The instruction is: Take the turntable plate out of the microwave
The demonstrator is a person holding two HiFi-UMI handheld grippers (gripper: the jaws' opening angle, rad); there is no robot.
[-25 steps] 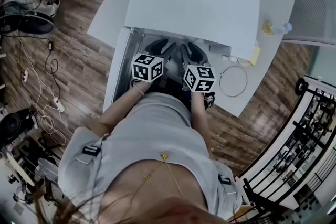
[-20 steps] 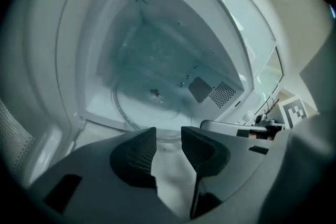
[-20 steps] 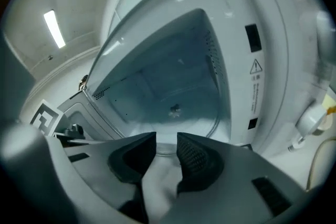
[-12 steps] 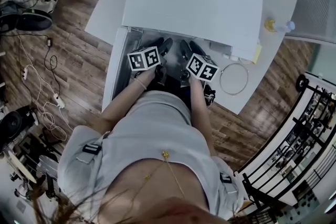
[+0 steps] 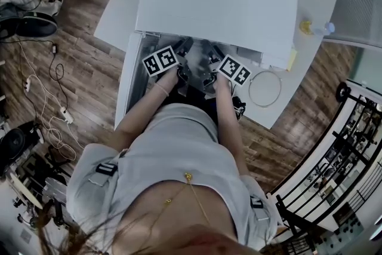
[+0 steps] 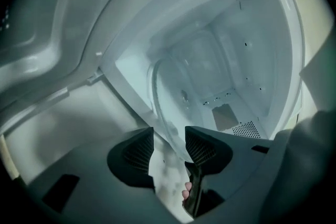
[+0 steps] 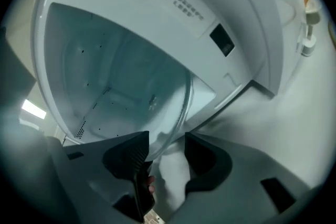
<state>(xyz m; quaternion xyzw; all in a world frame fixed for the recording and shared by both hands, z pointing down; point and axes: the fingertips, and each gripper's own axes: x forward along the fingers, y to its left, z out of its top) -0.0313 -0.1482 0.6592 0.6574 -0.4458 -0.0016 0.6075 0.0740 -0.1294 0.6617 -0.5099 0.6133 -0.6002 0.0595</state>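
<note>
Fingers first: the left gripper (image 6: 169,136) has its pads (image 6: 137,152) apart, and the jaws have just been opening. The rim of the turntable plate (image 6: 181,86) runs through the gap, closer to the inner pad, with no squeeze visible. The right gripper (image 7: 167,145) is the same: jaws just opened wider, pads (image 7: 128,155) released, glass rim between them with daylight on the outer side. So you straddle the plate on both sides but grip it on neither.

What changed: from a second ago, both marker cubes in the head view sit lower at the microwave (image 5: 221,0) mouth and are rolled over, now tilted outward. My read is that you are lined up on the rim for a two-sided pickup and need to close on it before any lift.

The plate is still inside the cavity, front edge at the opening. It is clear glass, hard to see, and probably slippery.

Around you:
- The door (image 5: 127,83) hangs open on your left.
- A thin ring (image 5: 264,88) lies on the table (image 5: 113,21) to the right of the microwave.
- A small yellow item (image 5: 306,27) sits at the far corner.
- Cables (image 5: 57,77) trail on the floor.

In the way:
- the cavity's front lip and upper frame, close over both grippers
- the door, tight beside your left arm
</note>
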